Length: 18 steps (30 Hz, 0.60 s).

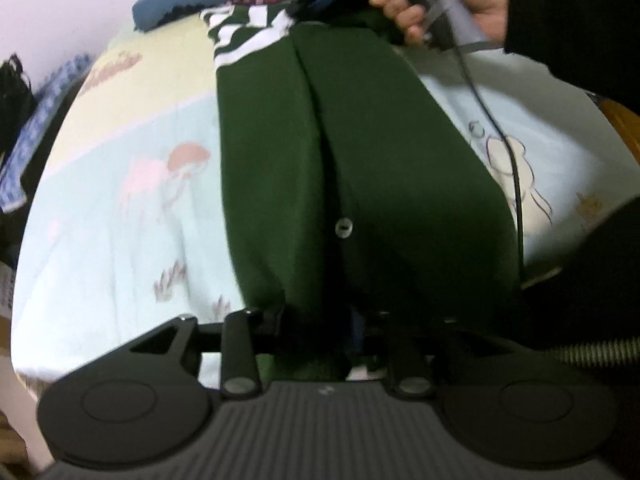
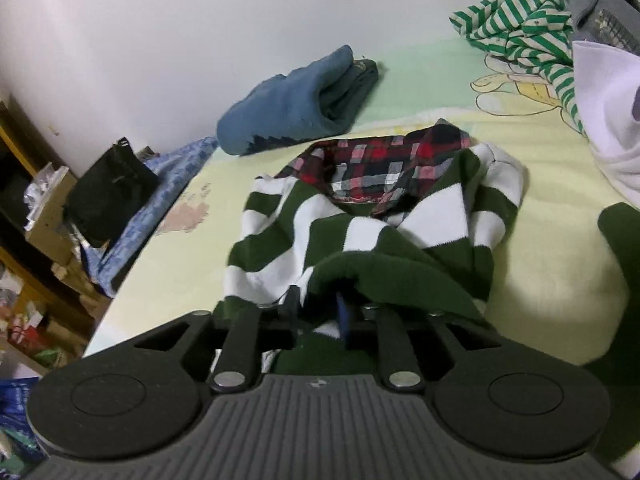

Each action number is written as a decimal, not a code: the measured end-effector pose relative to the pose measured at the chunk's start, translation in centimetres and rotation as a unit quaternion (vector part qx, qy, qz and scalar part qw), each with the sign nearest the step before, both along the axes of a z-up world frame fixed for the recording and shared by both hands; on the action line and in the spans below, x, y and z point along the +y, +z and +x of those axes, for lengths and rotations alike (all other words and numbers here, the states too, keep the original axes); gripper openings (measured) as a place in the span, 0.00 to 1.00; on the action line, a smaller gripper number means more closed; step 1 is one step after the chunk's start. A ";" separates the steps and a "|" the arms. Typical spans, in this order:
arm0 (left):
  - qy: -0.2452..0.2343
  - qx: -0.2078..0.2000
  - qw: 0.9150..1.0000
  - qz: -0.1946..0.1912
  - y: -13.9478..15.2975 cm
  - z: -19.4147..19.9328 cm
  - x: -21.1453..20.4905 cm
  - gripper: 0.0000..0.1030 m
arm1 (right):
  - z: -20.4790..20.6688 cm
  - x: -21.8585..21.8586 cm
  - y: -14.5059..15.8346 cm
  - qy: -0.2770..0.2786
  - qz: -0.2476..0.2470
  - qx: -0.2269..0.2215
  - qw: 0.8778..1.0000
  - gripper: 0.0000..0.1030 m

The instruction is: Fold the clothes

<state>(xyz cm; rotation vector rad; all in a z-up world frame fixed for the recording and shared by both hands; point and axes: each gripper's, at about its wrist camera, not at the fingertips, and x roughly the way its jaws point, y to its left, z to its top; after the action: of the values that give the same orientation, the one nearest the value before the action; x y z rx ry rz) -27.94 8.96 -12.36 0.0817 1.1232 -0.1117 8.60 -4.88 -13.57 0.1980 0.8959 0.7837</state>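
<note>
The dark green knitted cardigan (image 1: 360,152) is a matt, slightly fuzzy cloth with a glossy pale plastic button (image 1: 343,227) on its front, its white-striped sleeves (image 2: 360,232) show a finer ribbed knit, and a red checked woven collar (image 2: 380,164) lies smooth at its neck. It rests on a smooth printed cotton bed sheet (image 1: 132,208), near whose far edge a folded blue towel-like cloth (image 2: 296,108) looks rough and napped. The left gripper (image 1: 320,320) and right gripper (image 2: 320,312) are matt black plastic with ribbed grey bodies and shiny metal pins.
</note>
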 end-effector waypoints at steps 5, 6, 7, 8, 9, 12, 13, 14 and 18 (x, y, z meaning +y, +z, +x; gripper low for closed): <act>0.007 0.017 1.000 -0.017 1.6 -2.6 1.9 0.47 | -2.3 -1.8 1.7 0.030 0.017 -0.012 0.999 0.36; 0.008 0.015 1.000 -0.020 2.2 -2.9 2.3 0.47 | -3.3 -1.9 2.0 0.051 0.027 -0.014 0.998 0.36; 0.008 0.011 1.000 -0.022 2.8 -3.2 2.7 0.48 | -4.1 -1.7 2.2 0.073 0.035 -0.015 0.997 0.36; 0.007 0.008 1.000 -0.024 3.4 -3.4 3.1 0.48 | -5.1 -1.2 2.3 0.101 0.040 -0.017 0.994 0.37; 0.005 0.002 1.000 -0.023 4.0 -3.6 3.3 0.49 | -6.2 -0.4 2.3 0.130 0.038 -0.016 0.991 0.37; -0.003 -0.017 1.000 -0.019 5.8 -3.8 3.7 0.54 | -9.7 2.2 1.7 0.230 0.036 0.002 0.973 0.37; -0.002 -0.024 1.000 -0.017 6.1 -3.8 3.9 0.58 | -10.9 3.0 1.4 0.264 0.036 0.010 0.964 0.37; -0.001 -0.031 0.999 -0.013 6.4 -3.8 4.0 0.61 | -12.2 3.6 1.0 0.296 0.027 0.011 0.955 0.37; 0.025 -0.043 0.999 0.014 7.1 -3.8 4.9 0.63 | -17.1 5.0 -0.7 0.420 -0.026 -0.002 0.907 0.37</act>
<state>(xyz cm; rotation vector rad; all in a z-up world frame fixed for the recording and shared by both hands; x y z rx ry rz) -31.72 13.90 -5.29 0.0822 1.0393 -0.0485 -8.52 0.11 -14.28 -0.2663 0.9975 1.5540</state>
